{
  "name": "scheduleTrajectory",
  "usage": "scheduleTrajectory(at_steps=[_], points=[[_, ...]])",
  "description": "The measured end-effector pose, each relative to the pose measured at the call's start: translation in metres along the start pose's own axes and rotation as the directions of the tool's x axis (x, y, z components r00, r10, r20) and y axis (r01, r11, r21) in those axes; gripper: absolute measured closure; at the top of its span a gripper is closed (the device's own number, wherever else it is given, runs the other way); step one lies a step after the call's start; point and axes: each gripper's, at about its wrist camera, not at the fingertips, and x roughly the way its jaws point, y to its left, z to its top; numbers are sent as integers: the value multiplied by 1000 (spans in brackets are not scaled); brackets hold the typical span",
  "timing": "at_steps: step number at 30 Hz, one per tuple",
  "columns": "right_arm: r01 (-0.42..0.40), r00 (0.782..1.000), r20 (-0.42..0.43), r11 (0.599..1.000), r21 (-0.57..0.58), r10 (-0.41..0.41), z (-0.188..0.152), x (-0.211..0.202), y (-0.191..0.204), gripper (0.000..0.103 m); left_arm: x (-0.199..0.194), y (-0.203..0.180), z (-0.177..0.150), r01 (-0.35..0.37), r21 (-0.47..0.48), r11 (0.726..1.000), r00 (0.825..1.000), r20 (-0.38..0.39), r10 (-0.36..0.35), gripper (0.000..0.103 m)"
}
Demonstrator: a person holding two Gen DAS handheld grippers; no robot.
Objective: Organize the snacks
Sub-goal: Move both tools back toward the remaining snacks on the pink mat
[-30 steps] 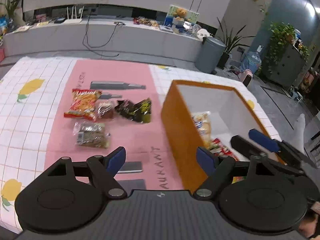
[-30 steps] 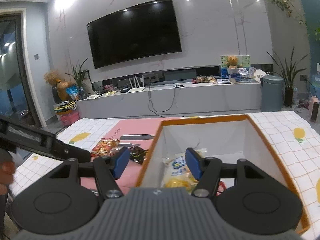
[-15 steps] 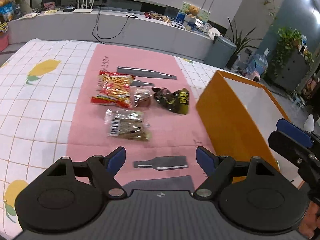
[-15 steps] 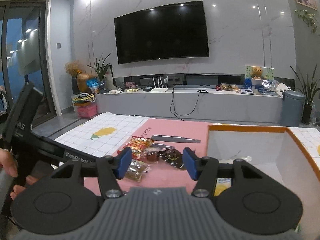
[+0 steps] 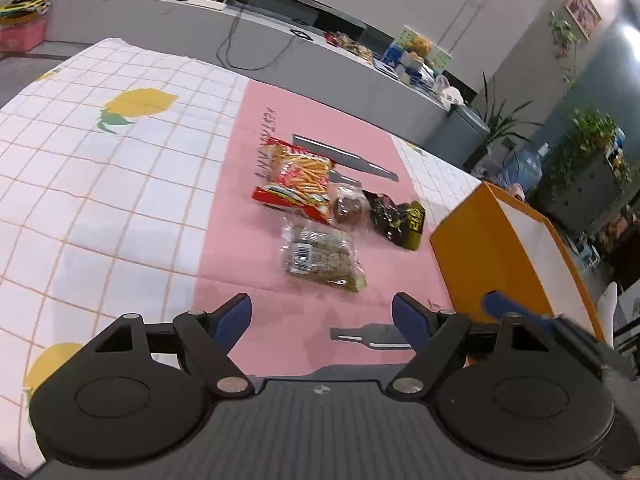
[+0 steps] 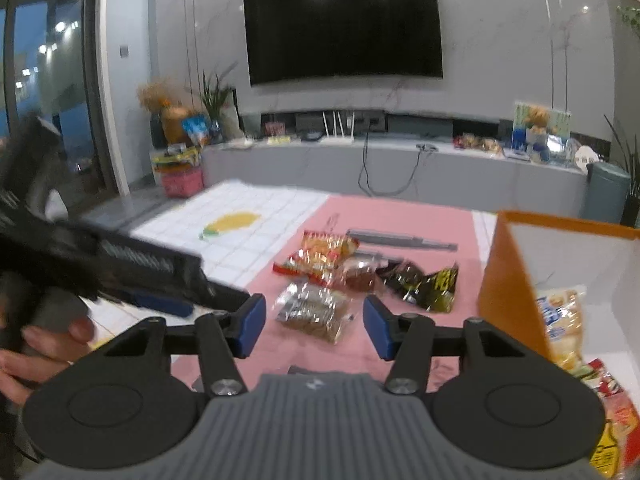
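The left claw (image 5: 322, 316) stands wide and empty; the right claw (image 6: 314, 326), empty, has just been narrowing. Writing on the snacks (image 5: 316, 208) is too blurred to read; the box (image 5: 492, 240) sits right.

A large black wall-mounted television (image 6: 343, 24) hangs above a long grey console (image 6: 392, 168). A round grey-green bin (image 6: 606, 192) (lid shut) stands beside it.
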Motion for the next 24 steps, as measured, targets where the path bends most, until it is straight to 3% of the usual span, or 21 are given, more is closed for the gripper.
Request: scheduleTrajectory(at_steps=[6,10,18,24], points=[[34,993,-115,999,-17,-36,2,38,6,51,4,9,-2,-9,-18,1000,1000,-27,9,9],[63,988,-142,998,-27,-66,1,50,1,51,8,9,-4,-14,-7,1000,999,-31,14,9],[51,979,-202,991,122,-25,-3,77,-33,49,19,15,-5,-14,-35,999,998,-56,12,9],[22,977,-212,985,172,15,-3,100,-31,31,23,20,-3,-46,-57,997,997,-64,42,9]])
